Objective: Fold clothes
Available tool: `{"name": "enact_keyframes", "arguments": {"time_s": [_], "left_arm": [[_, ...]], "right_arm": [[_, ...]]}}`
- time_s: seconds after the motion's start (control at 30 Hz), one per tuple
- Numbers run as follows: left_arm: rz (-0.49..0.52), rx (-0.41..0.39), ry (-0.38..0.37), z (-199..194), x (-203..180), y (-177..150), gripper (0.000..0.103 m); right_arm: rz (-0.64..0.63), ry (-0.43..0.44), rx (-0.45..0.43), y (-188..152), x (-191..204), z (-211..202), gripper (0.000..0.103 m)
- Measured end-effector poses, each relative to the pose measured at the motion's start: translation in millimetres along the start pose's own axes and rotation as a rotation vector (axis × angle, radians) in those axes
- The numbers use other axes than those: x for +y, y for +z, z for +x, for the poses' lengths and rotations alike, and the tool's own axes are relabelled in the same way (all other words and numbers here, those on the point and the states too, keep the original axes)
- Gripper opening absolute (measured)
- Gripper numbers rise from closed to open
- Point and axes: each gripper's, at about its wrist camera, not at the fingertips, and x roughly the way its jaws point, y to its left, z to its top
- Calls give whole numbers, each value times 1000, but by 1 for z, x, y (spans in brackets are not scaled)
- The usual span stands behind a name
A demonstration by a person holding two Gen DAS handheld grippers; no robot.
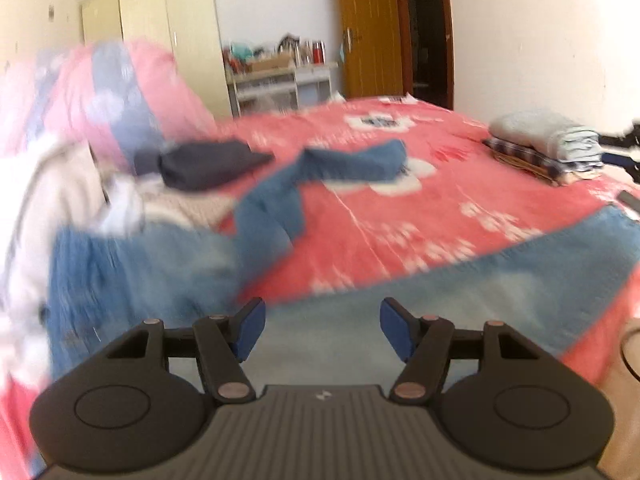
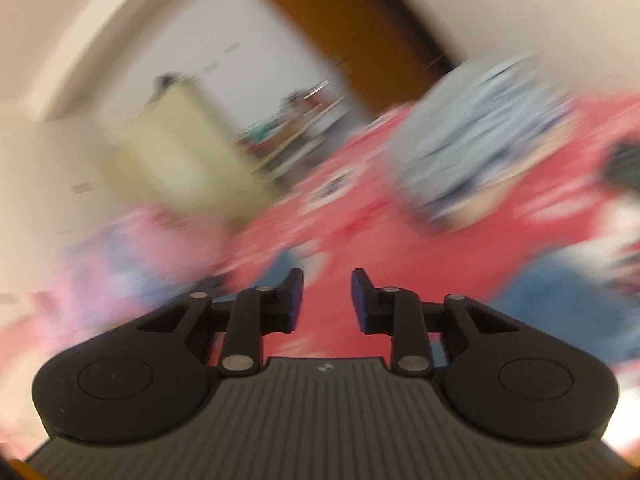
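While the left wrist view is only partly smeared, it shows the left hand-held gripper [image 1: 322, 322] with its 2 blue-padded fingers [image 1: 253, 326] standing well apart and nothing between them. Below and ahead of it a blue garment [image 1: 280, 188] lies spread over the red floral bedspread [image 1: 400, 216], one sleeve-like part reaching toward the middle of the bed and a wide blue stretch running across under the gripper. To the left sits a loose heap of clothes [image 1: 80, 200] in white and beige, with a dark navy folded piece [image 1: 212, 166] resting on it and a pink and blue quilt [image 1: 120, 96] bundled behind. Near the bed's right edge a stack of folded clothes [image 1: 548, 146] stands well apart from the heap, pale blue on top. A cream wardrobe [image 1: 176, 36] and a brown door [image 1: 368, 28] line the far wall.

The right wrist view is heavily blurred and tilted. The right hand-held gripper [image 2: 327, 300] has its jaws parted by a narrower gap, empty, above the bedspread, with the pale folded stack [image 2: 480, 136] beyond it.
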Motion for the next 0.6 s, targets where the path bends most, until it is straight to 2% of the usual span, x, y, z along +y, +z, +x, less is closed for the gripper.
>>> {"name": "enact_keyframes", "arguments": {"time_s": [0.07, 0.1, 0.17, 0.23, 0.27, 0.37, 0.43, 0.5, 0.6], "left_arm": [[60, -25, 44, 16, 0, 10, 65], [64, -25, 48, 26, 2, 13, 65], [44, -16, 44, 49, 8, 18, 65], [-16, 7, 39, 73, 19, 21, 65], [-52, 23, 45, 86, 26, 21, 65], [-126, 56, 78, 119, 43, 22, 64], [-139, 61, 86, 135, 49, 20, 64], [-149, 62, 81, 148, 54, 17, 64], [-178, 67, 65, 163, 57, 9, 62]], "right_arm": [[52, 113, 91, 0, 22, 36, 38], [66, 140, 145, -2, 31, 57, 40], [92, 162, 239, -7, 47, 99, 41], [120, 171, 323, -12, 59, 140, 47], [152, 157, 347, -13, 61, 160, 53], [241, 103, 399, -12, 60, 219, 54], [272, 53, 422, -12, 64, 253, 56], [289, 57, 487, -13, 73, 290, 56], [160, 32, 534, -10, 107, 336, 58]]}}
